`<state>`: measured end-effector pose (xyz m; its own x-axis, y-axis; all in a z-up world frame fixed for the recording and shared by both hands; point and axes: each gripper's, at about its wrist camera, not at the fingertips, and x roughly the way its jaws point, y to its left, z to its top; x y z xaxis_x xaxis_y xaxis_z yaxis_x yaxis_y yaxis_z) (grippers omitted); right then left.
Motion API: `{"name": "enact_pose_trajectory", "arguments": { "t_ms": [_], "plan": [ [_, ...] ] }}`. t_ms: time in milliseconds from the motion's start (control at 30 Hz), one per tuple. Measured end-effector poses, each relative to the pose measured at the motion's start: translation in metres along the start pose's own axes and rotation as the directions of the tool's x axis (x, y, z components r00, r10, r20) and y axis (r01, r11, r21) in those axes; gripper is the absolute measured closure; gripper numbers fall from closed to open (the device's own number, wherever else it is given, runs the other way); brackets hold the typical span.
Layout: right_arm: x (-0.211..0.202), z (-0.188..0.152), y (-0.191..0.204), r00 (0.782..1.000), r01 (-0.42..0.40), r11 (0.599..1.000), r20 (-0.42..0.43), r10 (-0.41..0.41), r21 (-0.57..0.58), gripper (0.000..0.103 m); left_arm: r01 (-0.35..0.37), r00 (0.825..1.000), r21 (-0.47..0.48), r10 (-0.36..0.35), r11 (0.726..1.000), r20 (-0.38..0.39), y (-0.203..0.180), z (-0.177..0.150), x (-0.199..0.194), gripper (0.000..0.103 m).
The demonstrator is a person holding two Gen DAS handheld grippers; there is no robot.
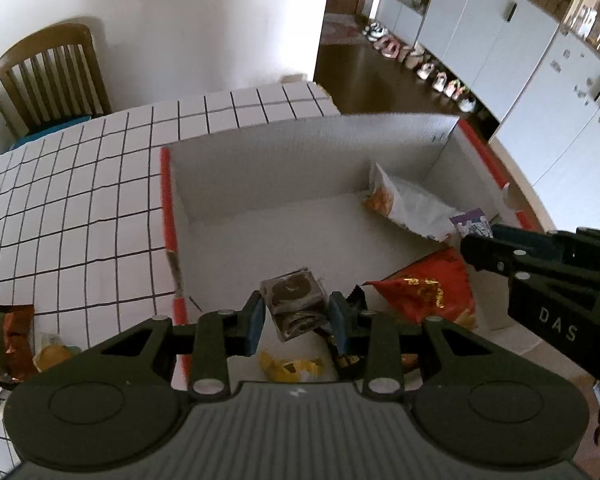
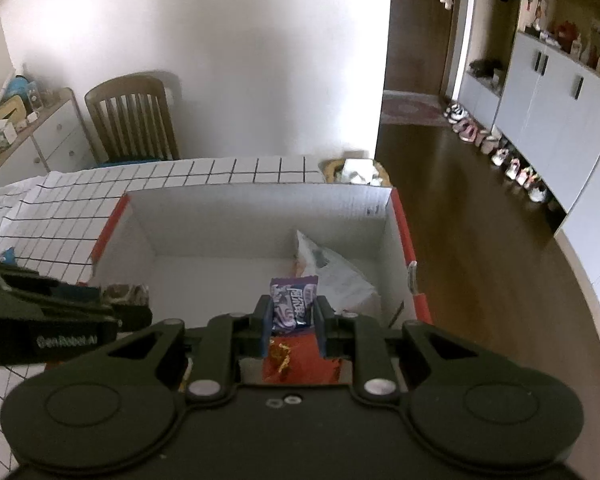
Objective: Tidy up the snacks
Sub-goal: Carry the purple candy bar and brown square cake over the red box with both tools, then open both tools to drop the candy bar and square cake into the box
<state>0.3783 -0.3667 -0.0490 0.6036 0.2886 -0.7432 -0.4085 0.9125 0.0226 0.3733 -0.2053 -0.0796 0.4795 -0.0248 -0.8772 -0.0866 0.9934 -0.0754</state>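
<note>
Two grippers hang over a white cardboard box (image 2: 260, 216) with red edges. Half hidden behind the left gripper (image 1: 296, 316), clamped on a brown cookie pack (image 1: 294, 304), lie a yellow wrapper (image 1: 292, 366) and a red bag (image 1: 432, 292). The box's far left floor is bare; a white bag (image 2: 336, 276) fills the far right corner. The right gripper (image 2: 292, 320) pinches a purple candy packet (image 2: 294, 304), its print unreadable. "DAS" and "GenRobot.ai" mark the tools.
</note>
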Motion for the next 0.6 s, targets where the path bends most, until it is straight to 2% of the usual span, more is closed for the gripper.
{"name": "enact_pose_trajectory", "arguments": {
  "t_ms": [200, 600],
  "plan": [
    [0.022, -0.001, -0.004, 0.998, -0.032, 0.999, -0.052, 0.031, -0.019, 0.083, -0.046, 0.998, 0.019, 0.046, 0.999, -0.033, -0.006, 0.001, 0.024, 0.069],
    [0.039, -0.008, -0.006, 0.993, -0.049, 0.999, -0.110, 0.047, -0.021, 0.081, -0.051, 0.996, -0.004, 0.050, 0.999, -0.080, -0.012, 0.000, 0.045, 0.069]
  ]
}}
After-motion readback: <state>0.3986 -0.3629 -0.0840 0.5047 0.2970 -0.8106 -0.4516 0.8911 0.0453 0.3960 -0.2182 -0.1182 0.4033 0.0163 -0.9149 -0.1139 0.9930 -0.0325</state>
